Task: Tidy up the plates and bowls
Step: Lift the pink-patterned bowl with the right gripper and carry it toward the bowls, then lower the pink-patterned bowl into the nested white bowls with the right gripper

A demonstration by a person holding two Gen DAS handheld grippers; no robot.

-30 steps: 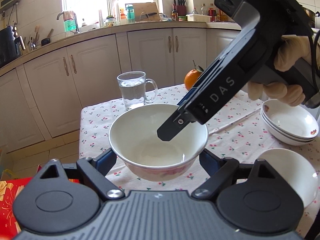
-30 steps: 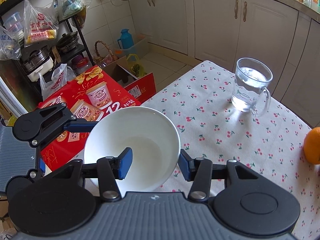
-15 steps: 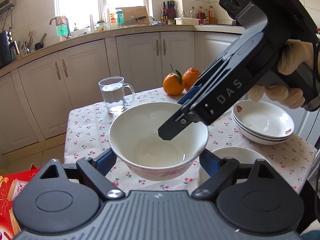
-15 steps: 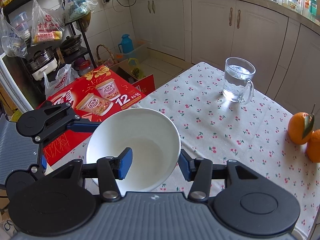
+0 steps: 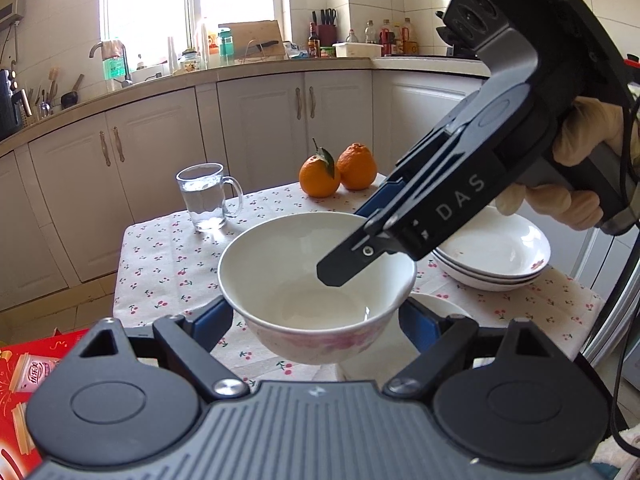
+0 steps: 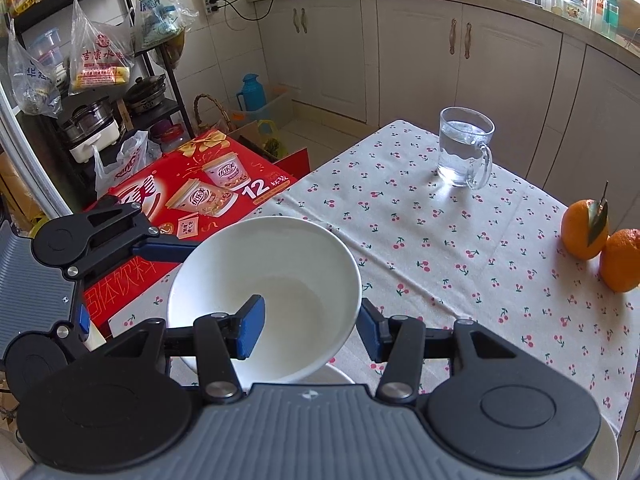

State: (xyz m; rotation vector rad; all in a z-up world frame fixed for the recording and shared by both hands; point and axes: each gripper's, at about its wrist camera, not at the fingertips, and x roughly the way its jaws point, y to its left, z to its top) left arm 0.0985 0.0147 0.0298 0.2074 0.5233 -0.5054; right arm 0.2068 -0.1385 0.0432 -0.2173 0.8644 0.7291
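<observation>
Both oranges [image 5: 338, 174] have swung into my left view since a second ago, and the stack of plates [image 5: 496, 256] has slid toward the middle; the white bowl [image 5: 316, 280] has kept its place between my fingers. My left claw [image 5: 316, 320] spans the bowl from outside, a blue pad at each flank, though I cannot tell whether the pads press the wall. My right claw [image 6: 310, 330] bites the bowl's rim [image 6: 348, 304], one pad inside, one outside, closed on the wall. The bowl hangs above the cherry-print bench [image 6: 440, 248], over a second white bowl [image 5: 440, 310] that shows just under its right edge. Well beyond stand the glass mug [image 6: 464, 152] of water and the oranges, touching each other. Off the bench's left edge lies a red carton [image 6: 192, 196].
</observation>
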